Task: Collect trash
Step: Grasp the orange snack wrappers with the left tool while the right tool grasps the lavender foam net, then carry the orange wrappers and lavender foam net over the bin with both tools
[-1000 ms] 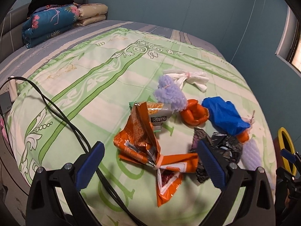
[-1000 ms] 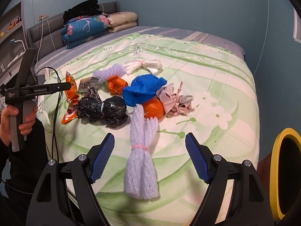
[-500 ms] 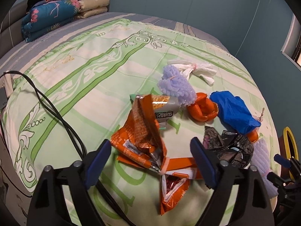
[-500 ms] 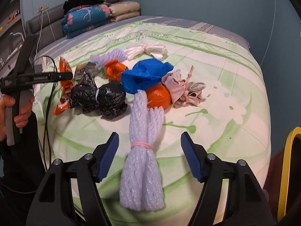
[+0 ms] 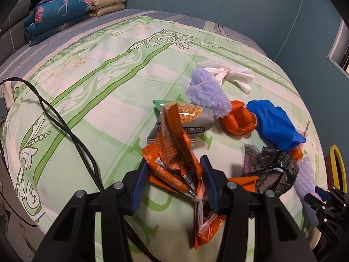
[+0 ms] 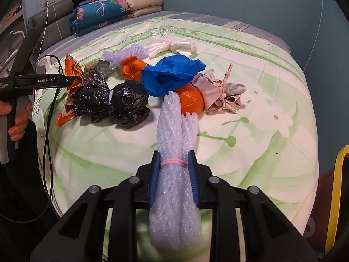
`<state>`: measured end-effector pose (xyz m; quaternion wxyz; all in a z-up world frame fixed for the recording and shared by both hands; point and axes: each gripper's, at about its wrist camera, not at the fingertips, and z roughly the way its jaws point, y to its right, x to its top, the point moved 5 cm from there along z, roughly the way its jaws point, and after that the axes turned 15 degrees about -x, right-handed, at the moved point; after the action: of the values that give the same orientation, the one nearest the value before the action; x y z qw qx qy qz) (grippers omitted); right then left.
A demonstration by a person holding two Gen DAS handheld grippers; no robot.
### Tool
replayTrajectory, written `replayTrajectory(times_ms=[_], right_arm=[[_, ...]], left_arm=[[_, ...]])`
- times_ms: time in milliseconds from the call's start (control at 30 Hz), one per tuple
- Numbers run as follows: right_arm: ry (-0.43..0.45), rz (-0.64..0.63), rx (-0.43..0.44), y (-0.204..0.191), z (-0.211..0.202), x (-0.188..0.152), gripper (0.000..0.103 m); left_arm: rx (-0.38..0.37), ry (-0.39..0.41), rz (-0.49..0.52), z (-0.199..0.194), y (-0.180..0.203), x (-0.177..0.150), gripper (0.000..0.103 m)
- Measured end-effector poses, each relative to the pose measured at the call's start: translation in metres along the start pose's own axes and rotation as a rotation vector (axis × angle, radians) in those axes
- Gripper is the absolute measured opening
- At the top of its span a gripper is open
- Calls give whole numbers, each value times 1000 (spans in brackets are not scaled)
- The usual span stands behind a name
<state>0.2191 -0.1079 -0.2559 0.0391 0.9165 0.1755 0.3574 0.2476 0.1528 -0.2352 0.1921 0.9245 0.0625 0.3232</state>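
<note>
On my left wrist view, the left gripper [image 5: 173,180] is closing its jaws, with the crumpled orange wrapper [image 5: 174,152] between them and both pads against its sides, on the bedspread [image 5: 91,100]. On my right wrist view, the right gripper [image 6: 173,174] is closing too, its pads pressed on the pale foam net [image 6: 174,163] at its pink band [image 6: 173,162]. The rest of the trash lies beyond: black bag [image 6: 113,102], blue bag [image 6: 170,74], orange peel [image 6: 192,100]. A yellow rim [image 6: 337,196] shows at the bed's right edge.
</note>
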Motion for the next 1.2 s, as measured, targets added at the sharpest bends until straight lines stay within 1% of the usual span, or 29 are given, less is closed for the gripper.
replayTrajectory(times_ms=[67,200,467,800,933,1200], right_arm=[[14,3,-10,3,-3,1,23],[46,24,-10,10,-17,5,22],[112,69,36,23,-54,20,22],[171,103,46,33,-82,29,23],[194,128,40,42,-92,32,23],[247,180,19,69,-114,37,23]], left_arm=[[-19,9,-19,-5,-2,0,44],[-29,30,-35,-18,-2,2,43],[-60,94,-26,-52,8,7,43],[-74,185,23,-95,33,14,43],[-82,203,43,-105,44,16,43],[-126,226,89,-113,76,22,43]])
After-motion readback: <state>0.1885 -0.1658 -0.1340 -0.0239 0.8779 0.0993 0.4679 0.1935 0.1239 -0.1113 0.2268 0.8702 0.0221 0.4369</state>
